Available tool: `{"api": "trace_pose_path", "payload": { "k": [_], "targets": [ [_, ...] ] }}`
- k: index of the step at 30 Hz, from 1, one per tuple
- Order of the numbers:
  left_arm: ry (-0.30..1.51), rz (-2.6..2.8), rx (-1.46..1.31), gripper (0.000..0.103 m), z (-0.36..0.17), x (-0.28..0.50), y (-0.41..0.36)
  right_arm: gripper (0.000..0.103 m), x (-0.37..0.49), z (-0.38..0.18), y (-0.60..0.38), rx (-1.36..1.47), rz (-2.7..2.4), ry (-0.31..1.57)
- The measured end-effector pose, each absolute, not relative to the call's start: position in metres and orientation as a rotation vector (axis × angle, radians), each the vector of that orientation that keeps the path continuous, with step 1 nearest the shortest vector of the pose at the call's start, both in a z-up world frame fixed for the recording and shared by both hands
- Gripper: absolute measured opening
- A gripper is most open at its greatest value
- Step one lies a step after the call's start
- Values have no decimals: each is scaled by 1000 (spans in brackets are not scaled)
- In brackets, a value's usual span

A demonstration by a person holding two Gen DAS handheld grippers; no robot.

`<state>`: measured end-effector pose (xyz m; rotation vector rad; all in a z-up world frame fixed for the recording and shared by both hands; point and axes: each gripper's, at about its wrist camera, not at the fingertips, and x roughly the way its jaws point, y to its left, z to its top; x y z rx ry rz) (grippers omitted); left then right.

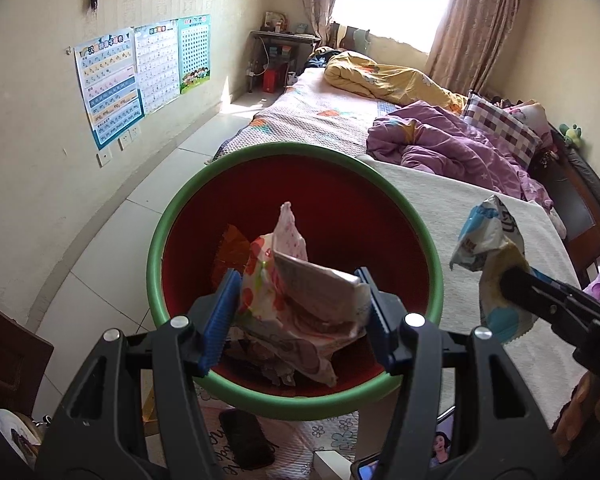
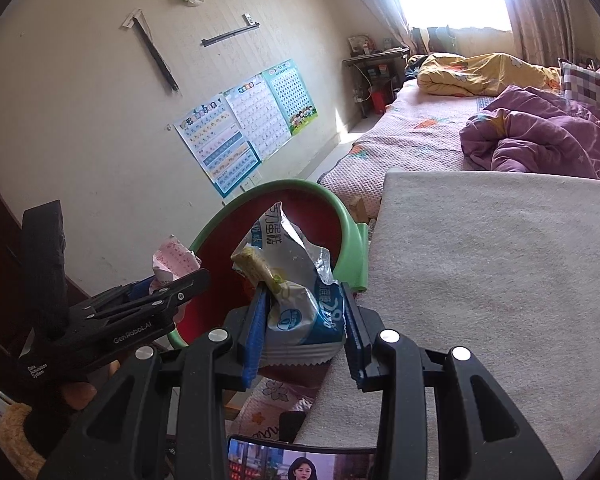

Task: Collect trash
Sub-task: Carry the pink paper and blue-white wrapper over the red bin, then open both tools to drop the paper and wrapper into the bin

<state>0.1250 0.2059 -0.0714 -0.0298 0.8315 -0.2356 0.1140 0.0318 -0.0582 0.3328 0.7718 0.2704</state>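
My left gripper [image 1: 298,312] is shut on a crumpled pink-and-white snack wrapper [image 1: 296,276], held over the mouth of a red bin with a green rim [image 1: 158,240]. An orange scrap [image 1: 232,248] lies inside the bin. My right gripper [image 2: 304,332] is shut on a blue-and-white snack wrapper [image 2: 296,312] with a piece of yellowish cake [image 2: 256,266] poking out. It hangs just right of the bin [image 2: 352,248], above the white pad's edge. In the left wrist view the same blue wrapper [image 1: 488,236] shows at the right, and in the right wrist view the left gripper [image 2: 172,284] and its pink wrapper [image 2: 172,260] sit left of the bin.
A white pad [image 2: 500,280] covers the near end of the bed, with a purple quilt [image 1: 452,148] and a yellow quilt [image 1: 388,76] beyond. A phone [image 2: 300,460] with a lit screen lies below the right gripper, a dark phone [image 1: 246,444] under the bin. Posters [image 1: 112,80] hang on the left wall.
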Motion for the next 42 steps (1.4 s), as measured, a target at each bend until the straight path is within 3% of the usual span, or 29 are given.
{"api": "trace_pose_path", "payload": {
  "k": [42],
  "targets": [
    [853, -231, 8, 56, -81, 142, 203, 35, 145, -59, 41, 290, 294, 775]
  ]
}}
